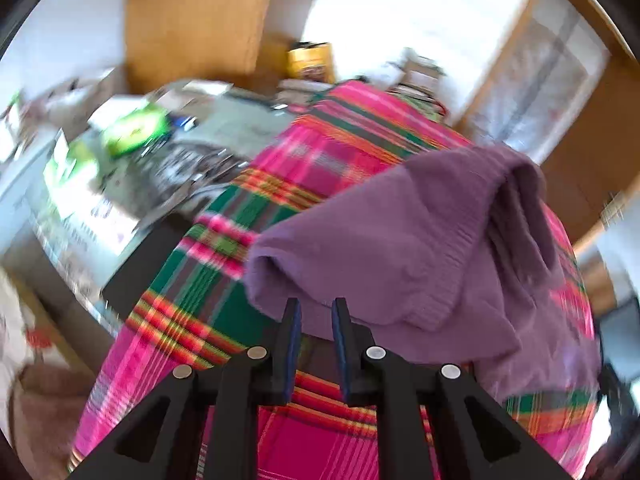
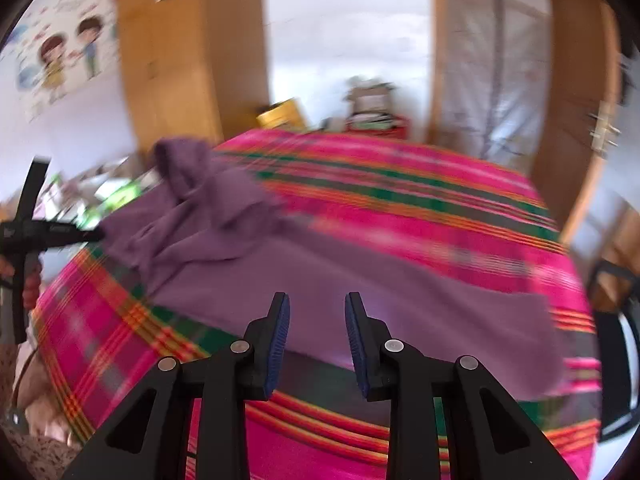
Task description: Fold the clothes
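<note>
Lying rumpled on plaid blanket (image 2: 400, 208): soft purple knit sweater (image 1: 380, 240).

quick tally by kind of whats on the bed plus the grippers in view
purple sweater: 1
pink plaid bedcover: 1
grippers: 2, the left gripper and the right gripper, both with jaws apart and nothing between them
total: 4
</note>
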The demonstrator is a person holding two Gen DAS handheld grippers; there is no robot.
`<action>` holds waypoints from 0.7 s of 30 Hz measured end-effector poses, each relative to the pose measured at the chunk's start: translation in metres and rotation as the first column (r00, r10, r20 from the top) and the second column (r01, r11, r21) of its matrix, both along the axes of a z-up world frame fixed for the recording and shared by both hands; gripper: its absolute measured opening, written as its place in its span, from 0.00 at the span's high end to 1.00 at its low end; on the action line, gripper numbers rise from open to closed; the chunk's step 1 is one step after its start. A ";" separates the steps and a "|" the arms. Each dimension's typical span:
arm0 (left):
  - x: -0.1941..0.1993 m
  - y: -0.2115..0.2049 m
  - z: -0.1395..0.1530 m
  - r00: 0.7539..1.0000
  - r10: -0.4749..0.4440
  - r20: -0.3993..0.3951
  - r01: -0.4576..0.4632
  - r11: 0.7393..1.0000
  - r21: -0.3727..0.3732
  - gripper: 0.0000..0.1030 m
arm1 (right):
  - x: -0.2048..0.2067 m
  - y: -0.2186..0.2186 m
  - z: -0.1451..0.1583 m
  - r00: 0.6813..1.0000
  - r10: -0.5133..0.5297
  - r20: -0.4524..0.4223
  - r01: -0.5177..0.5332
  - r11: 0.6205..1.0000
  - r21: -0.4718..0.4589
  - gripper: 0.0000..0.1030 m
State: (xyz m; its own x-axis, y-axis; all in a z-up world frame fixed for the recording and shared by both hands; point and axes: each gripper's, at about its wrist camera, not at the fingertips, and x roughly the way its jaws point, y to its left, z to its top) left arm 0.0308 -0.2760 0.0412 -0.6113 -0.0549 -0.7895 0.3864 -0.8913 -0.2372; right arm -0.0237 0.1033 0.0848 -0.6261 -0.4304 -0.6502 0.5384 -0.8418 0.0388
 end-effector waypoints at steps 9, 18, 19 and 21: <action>-0.020 0.052 0.000 0.936 -0.351 -0.012 0.343 0.921 -0.187 0.81 | 0.009 -0.096 -0.025 0.968 0.239 0.072 -0.240 0.971 0.001 0.70; -0.034 0.072 -0.011 0.866 -0.498 0.047 0.489 0.821 -0.295 0.81 | 0.002 -0.122 -0.037 0.953 0.279 0.119 -0.280 0.960 -0.013 0.70; -0.036 0.072 -0.013 0.862 -0.503 0.066 0.497 0.813 -0.304 0.81 | 0.001 -0.123 -0.037 0.953 0.279 0.121 -0.280 0.960 -0.015 0.70; -0.039 0.073 -0.018 0.854 -0.510 0.100 0.513 0.796 -0.321 0.81 | 0.000 -0.125 -0.036 0.952 0.282 0.120 -0.282 0.959 -0.019 0.70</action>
State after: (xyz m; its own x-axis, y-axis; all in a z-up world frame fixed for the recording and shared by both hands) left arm -0.0080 -0.2032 0.0232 -0.6167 0.0113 -0.7871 -0.1468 -0.9840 0.1009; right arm -0.0237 -0.0212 0.0486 -0.3962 -0.5797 -0.7120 0.7453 -0.6560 0.1194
